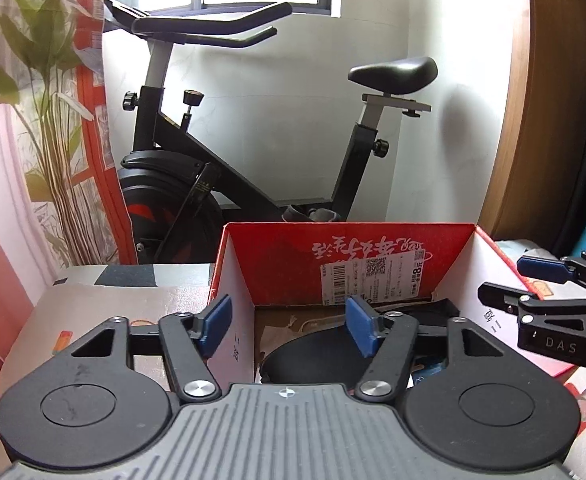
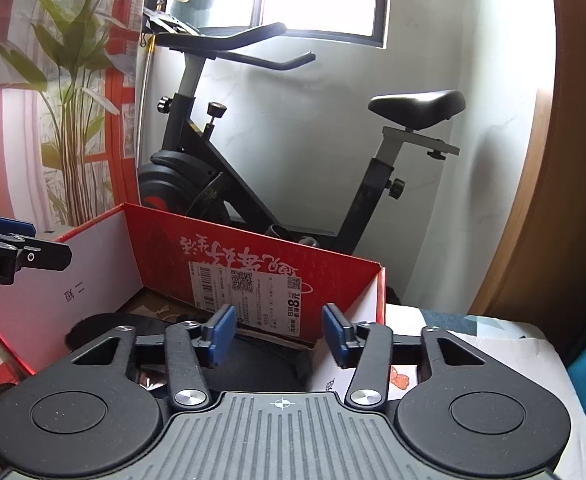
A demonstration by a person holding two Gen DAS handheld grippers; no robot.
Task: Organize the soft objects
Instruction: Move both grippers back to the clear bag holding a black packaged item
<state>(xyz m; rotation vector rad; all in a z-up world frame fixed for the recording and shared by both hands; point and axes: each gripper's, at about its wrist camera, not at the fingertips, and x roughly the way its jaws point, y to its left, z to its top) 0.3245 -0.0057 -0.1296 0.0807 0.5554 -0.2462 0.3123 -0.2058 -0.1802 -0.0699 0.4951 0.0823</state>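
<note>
Left wrist view: left gripper jaws wide apart, nothing between the blue pads. It straddles the left wall of an open red cardboard box: left pad outside the wall, right pad inside. A dark soft object, round-ish and black, lies on the box floor just below the right pad; what it is exactly, cannot tell. A white shipping label sits on the red far wall. Right gripper enters from the right edge over the box's right wall, seen side-on. Exercise bike behind the box; printed curtain at left.

Right wrist view: right gripper jaws open wide, holding nothing, fingers over the right part of the box. Black soft items lie on the box floor under and between the fingers. Left gripper pokes in from the left edge above the white left wall; its opening cannot be judged here. The box rests on a patterned cloth surface.
</note>
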